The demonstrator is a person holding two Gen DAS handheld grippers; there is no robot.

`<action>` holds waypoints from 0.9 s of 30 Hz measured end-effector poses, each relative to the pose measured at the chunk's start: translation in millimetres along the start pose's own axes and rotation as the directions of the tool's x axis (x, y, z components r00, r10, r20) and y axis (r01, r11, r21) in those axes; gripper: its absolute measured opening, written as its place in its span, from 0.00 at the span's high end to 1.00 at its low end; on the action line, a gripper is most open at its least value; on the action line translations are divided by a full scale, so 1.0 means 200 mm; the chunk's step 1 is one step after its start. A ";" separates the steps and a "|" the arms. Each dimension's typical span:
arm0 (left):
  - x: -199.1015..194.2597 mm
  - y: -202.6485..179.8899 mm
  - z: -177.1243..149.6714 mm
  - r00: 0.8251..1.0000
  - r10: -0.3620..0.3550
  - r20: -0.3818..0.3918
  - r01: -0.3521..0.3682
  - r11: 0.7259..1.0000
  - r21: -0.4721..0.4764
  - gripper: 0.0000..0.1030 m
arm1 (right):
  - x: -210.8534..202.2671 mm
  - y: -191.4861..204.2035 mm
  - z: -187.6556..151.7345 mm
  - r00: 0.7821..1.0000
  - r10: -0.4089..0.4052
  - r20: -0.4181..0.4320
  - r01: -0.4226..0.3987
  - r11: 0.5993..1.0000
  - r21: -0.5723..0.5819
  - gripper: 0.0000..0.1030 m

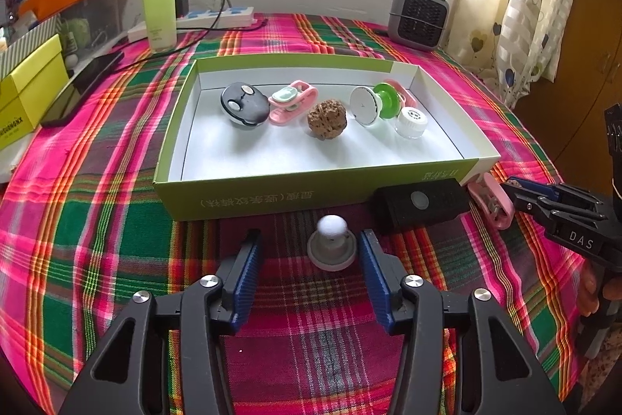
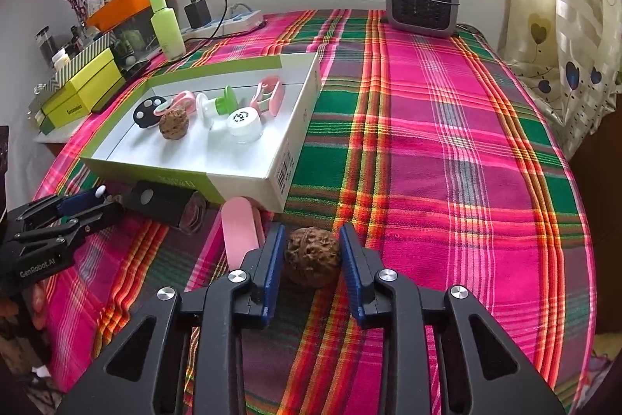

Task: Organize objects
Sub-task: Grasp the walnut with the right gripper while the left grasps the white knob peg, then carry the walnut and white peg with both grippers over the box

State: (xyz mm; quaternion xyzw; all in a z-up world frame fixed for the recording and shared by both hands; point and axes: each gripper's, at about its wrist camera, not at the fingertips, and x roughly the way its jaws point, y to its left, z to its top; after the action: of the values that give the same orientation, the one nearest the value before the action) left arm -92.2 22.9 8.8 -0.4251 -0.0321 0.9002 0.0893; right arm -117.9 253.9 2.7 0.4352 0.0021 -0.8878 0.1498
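Walnut (image 2: pixel 311 253): on the plaid bench, off the box's (image 1: pixel 241 199) near corner; hard, light, ridged, likely to roll; take across its widest part.
Right gripper (image 2: pixel 311 251): pads flanking the walnut, contact unclear.
Knob (image 1: pixel 331 240): small, white-topped, by the box's front wall.
Left gripper (image 1: pixel 309 251): apart, astride the knob.
Writing: "DAS"; "GenRobot.AI".

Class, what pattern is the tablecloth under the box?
Plaid tablecloth in pink, green and orange; clearest in the right wrist view.
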 end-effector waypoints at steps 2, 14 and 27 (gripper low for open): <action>0.00 0.01 0.00 1.000 -0.001 0.000 0.001 1.000 -0.003 0.61 | 0.00 0.00 0.00 1.000 0.000 0.001 0.000 1.000 0.000 0.71; 0.00 0.00 0.00 1.000 -0.010 -0.004 0.010 1.000 -0.003 0.75 | -0.01 -0.01 -0.01 1.000 -0.002 0.003 0.002 1.000 0.009 0.71; -0.02 -0.02 0.00 1.000 -0.026 0.007 0.026 1.000 0.001 0.77 | -0.05 -0.02 -0.02 1.000 -0.017 0.026 0.016 0.999 0.032 0.71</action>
State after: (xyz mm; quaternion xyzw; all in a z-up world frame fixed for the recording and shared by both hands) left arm -88.3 25.4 12.6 -0.4215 -0.0376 0.9004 0.1011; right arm -110.2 261.3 6.5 0.4259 -0.0103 -0.8945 0.1357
